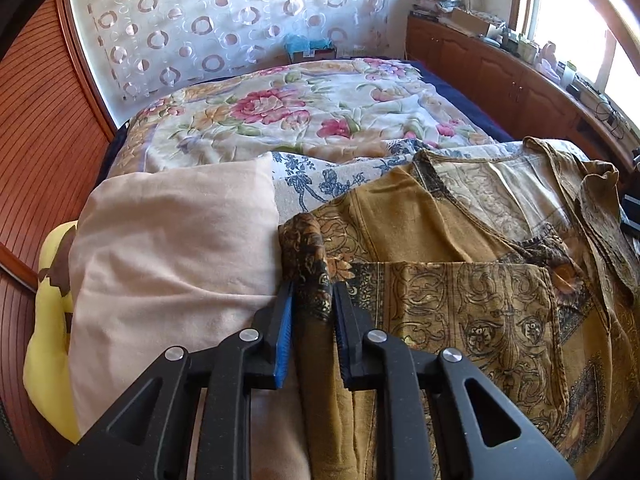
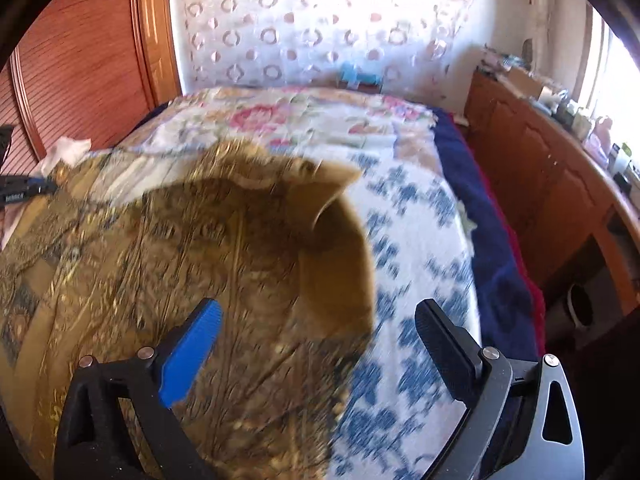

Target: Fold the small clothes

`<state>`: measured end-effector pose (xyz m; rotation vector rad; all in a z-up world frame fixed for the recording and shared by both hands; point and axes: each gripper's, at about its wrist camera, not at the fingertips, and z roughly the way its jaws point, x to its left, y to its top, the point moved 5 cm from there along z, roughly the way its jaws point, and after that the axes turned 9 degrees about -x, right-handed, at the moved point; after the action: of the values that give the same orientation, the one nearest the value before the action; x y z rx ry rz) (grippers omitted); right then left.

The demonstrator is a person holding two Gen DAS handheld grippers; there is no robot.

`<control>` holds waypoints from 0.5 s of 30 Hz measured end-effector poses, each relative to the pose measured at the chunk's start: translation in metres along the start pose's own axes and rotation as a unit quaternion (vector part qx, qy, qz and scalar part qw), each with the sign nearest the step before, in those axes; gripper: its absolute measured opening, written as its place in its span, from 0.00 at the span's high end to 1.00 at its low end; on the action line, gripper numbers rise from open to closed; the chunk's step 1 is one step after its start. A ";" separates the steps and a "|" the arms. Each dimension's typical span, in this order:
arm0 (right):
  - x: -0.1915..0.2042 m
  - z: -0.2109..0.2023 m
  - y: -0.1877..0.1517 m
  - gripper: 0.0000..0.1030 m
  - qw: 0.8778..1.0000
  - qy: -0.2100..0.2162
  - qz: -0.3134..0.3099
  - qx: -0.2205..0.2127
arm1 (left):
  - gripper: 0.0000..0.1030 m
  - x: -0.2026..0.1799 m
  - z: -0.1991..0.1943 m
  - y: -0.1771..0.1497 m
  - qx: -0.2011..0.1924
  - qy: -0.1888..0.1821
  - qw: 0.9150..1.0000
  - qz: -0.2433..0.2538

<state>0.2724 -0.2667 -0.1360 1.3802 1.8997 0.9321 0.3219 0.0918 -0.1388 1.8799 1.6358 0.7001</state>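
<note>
Mustard patterned garment (image 1: 460, 280) lies on the bed (image 1: 280, 112). My left gripper (image 1: 313, 300) has its jaws clenched on a bunched fold. Right gripper (image 2: 318, 320): jaws released wide, blurred garment edge between them, untouched.

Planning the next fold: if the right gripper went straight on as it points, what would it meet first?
Probably the mustard patterned garment: the open right gripper points down at its curled edge; blur leaves depth unclear.

The garment (image 2: 180, 260) is motion-blurred in the right wrist view, its pattern unreadable. Clutter on the sideboard (image 1: 500, 36) is too small to identify. The pillow (image 1: 172, 248) hides most of a yellow toy (image 1: 48, 344).
</note>
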 end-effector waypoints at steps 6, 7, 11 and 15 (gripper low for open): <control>-0.008 0.015 0.017 0.19 0.999 0.031 0.009 0.004 | 0.94 -0.001 -0.008 0.003 -0.021 -0.007 1.000 -0.006; -0.008 0.020 0.019 0.23 1.000 0.028 0.001 0.010 | 0.94 -0.001 -0.011 0.005 -0.028 -0.007 1.000 -0.009; -0.013 0.043 0.022 0.37 0.999 0.031 -0.004 0.031 | 0.95 -0.001 -0.028 0.011 -0.055 -0.007 0.998 -0.017; -0.020 0.056 0.033 0.38 0.998 0.052 0.019 0.035 | 0.95 0.003 -0.043 0.018 -0.080 -0.003 0.996 -0.025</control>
<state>0.3407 -0.2682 -0.1394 1.4391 2.0058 0.9818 0.3051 0.0959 -0.0949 1.7201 1.5689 0.7803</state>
